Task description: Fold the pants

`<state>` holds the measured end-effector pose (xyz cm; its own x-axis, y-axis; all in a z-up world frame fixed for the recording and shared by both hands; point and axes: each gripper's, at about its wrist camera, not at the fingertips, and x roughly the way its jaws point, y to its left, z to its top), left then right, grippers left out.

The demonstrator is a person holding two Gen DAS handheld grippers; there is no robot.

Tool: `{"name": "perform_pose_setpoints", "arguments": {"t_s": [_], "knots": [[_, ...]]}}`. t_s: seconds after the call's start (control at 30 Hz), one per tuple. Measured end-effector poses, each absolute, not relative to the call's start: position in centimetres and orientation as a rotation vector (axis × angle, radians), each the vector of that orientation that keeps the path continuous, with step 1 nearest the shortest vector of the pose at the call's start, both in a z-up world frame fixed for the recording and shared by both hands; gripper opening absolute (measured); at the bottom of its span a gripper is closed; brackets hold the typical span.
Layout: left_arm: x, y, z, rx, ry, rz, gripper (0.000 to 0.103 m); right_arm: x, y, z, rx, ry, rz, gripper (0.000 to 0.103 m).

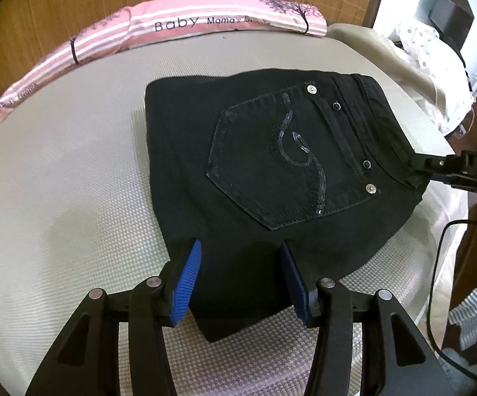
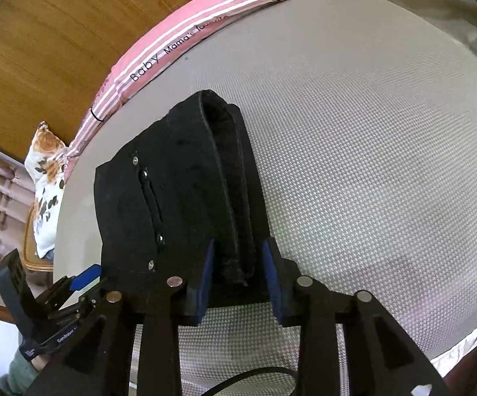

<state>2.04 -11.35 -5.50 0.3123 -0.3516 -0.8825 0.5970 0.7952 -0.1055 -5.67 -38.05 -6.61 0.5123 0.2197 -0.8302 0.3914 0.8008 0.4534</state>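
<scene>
- Pants (image 1: 271,178), left wrist view: black denim already folded into a compact stack, back pocket with sequin swirl facing up, lying on the grey woven mattress (image 1: 56,198) toward its right edge, well clear of the pink striped pillow (image 1: 179,23) along the headboard edge.
- Left gripper (image 1: 241,280): jaws apart, blue pads straddling the stack's near edge; fabric sits between them but is not pinched.
- Right gripper (image 1: 436,168) shows at the stack's waistband corner on the mattress's right side. From this view it touches or nearly touches the cloth; I cannot tell its jaw state here.
- Right wrist view: pants (image 2: 172,204) seen end-on, layered waistband edges rising as a thick ridge between the fingers. Right gripper (image 2: 238,280) has its jaws apart around that ridge, not closed on it. Left gripper (image 2: 83,277) is at the lower left, one blue pad at the stack's corner.
- Judgement: folding looks nearly finished; what remains is probably a last fold or squaring the stack.
- To do it well: take all layers together if gripping, since the ridge is thick and a shallow bite would catch only the top ply.
- Move both ends at the same height and pace so the layers do not shear.
- Risk: stiff denim may spring open; press the fold flat before letting go, and keep clear of the mattress's right edge.
</scene>
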Motion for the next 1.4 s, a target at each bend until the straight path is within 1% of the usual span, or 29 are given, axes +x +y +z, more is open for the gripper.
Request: {"name": "perform_pose_setpoints", "arguments": {"t_s": [0.47, 0.67, 0.97, 1.23, 1.27, 1.4], "knots": [[2.3, -10.3, -4.7, 0.298, 1.029, -0.548, 0.056, -4.1, -38.0, -6.2, 0.62, 1.056, -0.124, 0.051], [3.4, -9.4, -4.5, 0.255, 1.032, -0.524, 0.062, -3.5, -38.6, -6.3, 0.612, 1.066, -0.126, 0.055], [6.3, -6.9, -5.6, 0.075, 1.144, -0.529, 0.062, -3.5, -39.7, -7.4, 0.654, 1.074, -0.077, 0.061], [8.4, -6.3, -7.9, -0.1, 1.288, -0.596, 0.062, -3.2, -41.7, -9.0, 0.756, 1.069, 0.038, 0.062], [8.6, -6.2, -8.2, -0.125, 1.307, -0.606, 0.062, -3.1, -41.9, -9.1, 0.766, 1.065, 0.049, 0.063], [9.0, -6.2, -8.6, -0.178, 1.327, -0.643, 0.062, -2.9, -42.7, -10.2, 0.818, 1.067, 0.106, 0.063]]}}
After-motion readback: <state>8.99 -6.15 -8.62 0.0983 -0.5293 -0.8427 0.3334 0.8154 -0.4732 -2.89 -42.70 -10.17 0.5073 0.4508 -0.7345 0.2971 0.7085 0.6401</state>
